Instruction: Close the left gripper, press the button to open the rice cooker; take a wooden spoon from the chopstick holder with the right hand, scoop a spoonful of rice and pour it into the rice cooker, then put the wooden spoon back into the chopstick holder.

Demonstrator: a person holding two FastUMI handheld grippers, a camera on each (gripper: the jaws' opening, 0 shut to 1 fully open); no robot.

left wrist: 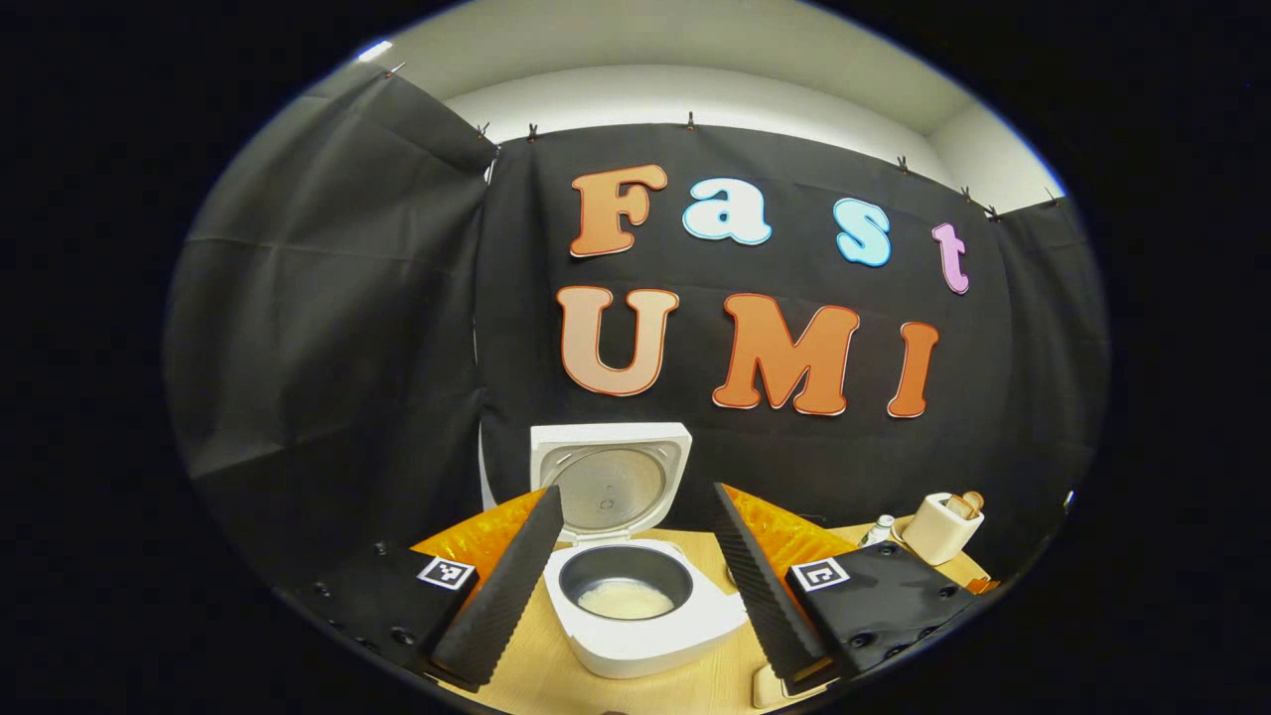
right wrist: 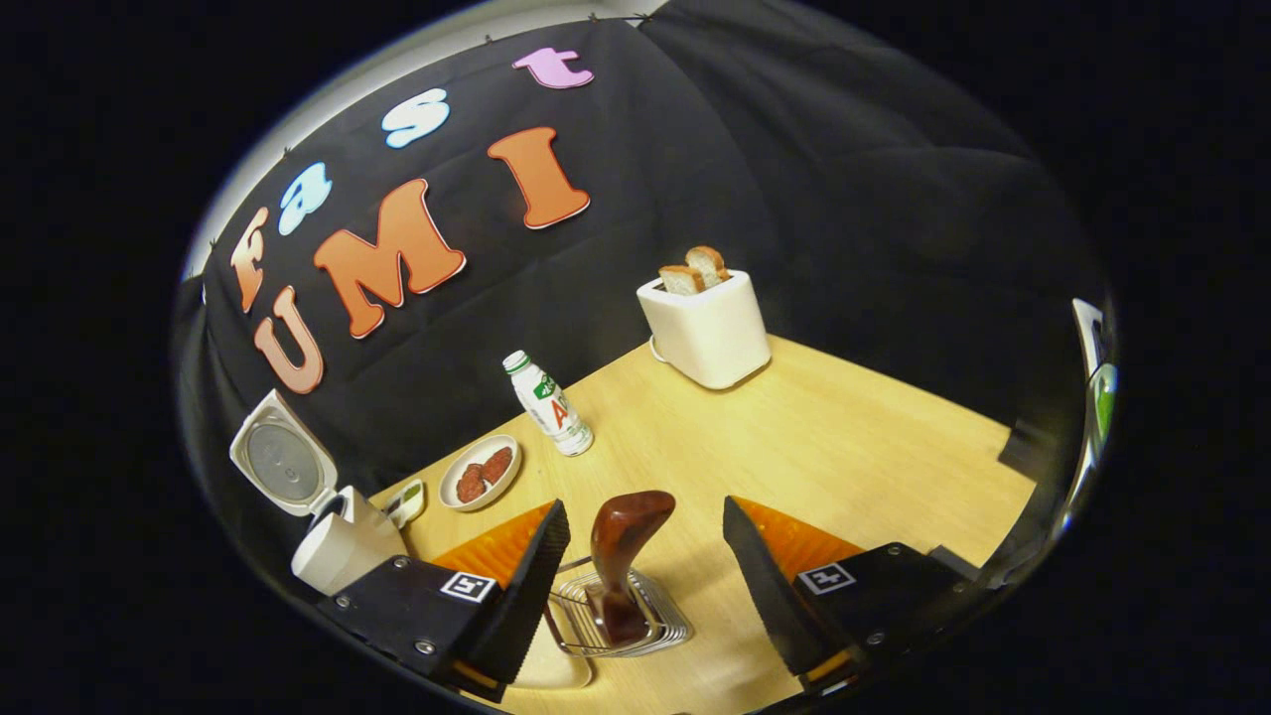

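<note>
In the left gripper view the white rice cooker (left wrist: pixel 635 636) stands with its lid (left wrist: pixel 610 477) raised, and a pale layer of rice lies in the dark inner pot (left wrist: pixel 626 599). My left gripper (left wrist: pixel 635 492) hangs open just above and in front of it, one finger on each side of the pot. In the right gripper view the wooden spoon (right wrist: pixel 626 541) stands bowl-up in the wire chopstick holder (right wrist: pixel 650 621). My right gripper (right wrist: pixel 643 504) is open, and the spoon rises between its fingers with a gap on both sides. The open rice cooker (right wrist: pixel 333 546) sits at the far left.
On the wooden table (right wrist: pixel 844 447) stand a white toaster (right wrist: pixel 705 328) with bread slices, a small bottle (right wrist: pixel 548 402), a plate (right wrist: pixel 482 472) of brown pieces and a small dish (right wrist: pixel 407 499). A pale dish (right wrist: pixel 556 667) lies beside the holder. Toaster (left wrist: pixel 938 526) and bottle (left wrist: pixel 879 529) stand right of the cooker.
</note>
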